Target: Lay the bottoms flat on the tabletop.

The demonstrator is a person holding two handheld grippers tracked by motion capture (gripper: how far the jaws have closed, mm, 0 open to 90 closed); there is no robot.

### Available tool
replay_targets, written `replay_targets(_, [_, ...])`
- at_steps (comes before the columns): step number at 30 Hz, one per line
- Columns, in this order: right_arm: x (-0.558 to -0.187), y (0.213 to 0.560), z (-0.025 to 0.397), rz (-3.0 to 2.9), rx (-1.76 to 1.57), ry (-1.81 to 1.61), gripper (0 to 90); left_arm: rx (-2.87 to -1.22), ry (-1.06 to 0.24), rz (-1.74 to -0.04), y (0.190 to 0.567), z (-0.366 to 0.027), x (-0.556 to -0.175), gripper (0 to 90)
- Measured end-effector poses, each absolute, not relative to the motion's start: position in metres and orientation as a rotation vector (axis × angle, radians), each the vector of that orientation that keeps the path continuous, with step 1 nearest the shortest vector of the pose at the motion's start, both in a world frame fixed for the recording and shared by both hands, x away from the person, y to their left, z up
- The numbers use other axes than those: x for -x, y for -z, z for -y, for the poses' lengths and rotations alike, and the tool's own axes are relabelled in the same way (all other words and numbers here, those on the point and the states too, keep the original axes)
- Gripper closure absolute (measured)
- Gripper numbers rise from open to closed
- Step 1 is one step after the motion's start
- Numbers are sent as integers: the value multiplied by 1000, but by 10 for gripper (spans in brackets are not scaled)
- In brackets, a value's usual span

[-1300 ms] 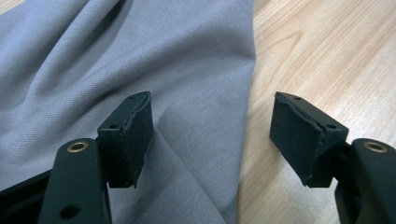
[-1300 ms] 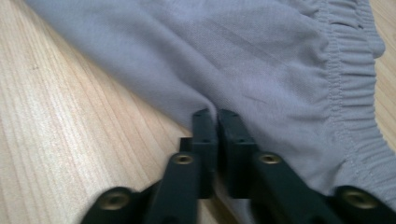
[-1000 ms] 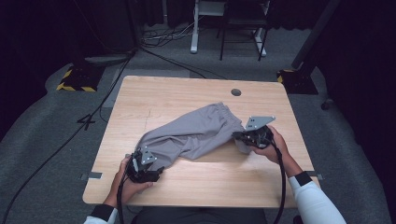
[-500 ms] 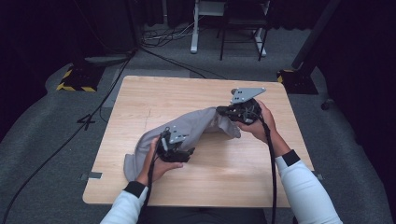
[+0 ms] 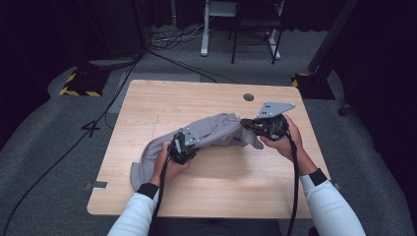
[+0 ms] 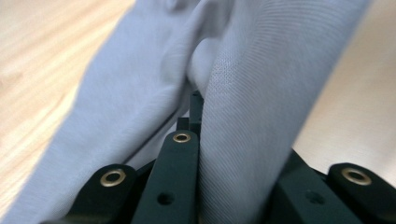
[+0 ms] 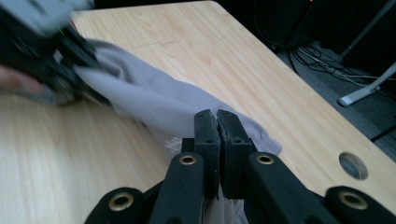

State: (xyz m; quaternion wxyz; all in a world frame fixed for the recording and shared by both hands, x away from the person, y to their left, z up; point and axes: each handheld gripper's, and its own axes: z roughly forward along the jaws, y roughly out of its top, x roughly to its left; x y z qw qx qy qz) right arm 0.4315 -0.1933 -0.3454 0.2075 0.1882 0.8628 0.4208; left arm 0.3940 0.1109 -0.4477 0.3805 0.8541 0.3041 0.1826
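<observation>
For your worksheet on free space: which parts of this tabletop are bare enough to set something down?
Bare: the far strip of the table beyond the grey cloth, and the near edge between the forearms. Crowded: the middle, where left gripper and right gripper hold the cloth.

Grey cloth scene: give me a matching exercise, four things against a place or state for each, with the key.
Things:
1. left tool
2. right tool
3. grey cloth
4. round hole

Places or states:
A. in the tabletop, near the far edge
B. shut on the cloth's right end
C. stretched between both tools
D. shut on the cloth near its middle

Pairs: 1-D, 2-B, 3-C, 4-A
</observation>
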Motion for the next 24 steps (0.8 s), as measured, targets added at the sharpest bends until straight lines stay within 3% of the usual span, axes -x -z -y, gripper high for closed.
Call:
replay_targets(8, [-391,370,214,-2439,-518,-1209,868,-2210,-388,-588,431,-119,-336,853])
replay_targets(13, [-374,369,221,-2403,-516,-1211,868,-2203,-421,-539,413,-113,-320,835])
replay_targets(17, [-390,360,220,-2342,-549,-1175,868,-2194,-505,-610,400,-106,-346,812])
replay_targets(21, [-431,357,211,-2276,-631,-1106,866,-2197,-609,-730,398,-102,-392,787])
replay_targets(22, [-442,357,207,-2254,-637,-1053,863,-2208,-697,-790,400,-98,-409,758])
replay_targets(24, [-467,358,202,-2210,-690,-1003,824,-2174,-680,-956,405,-95,-438,680])
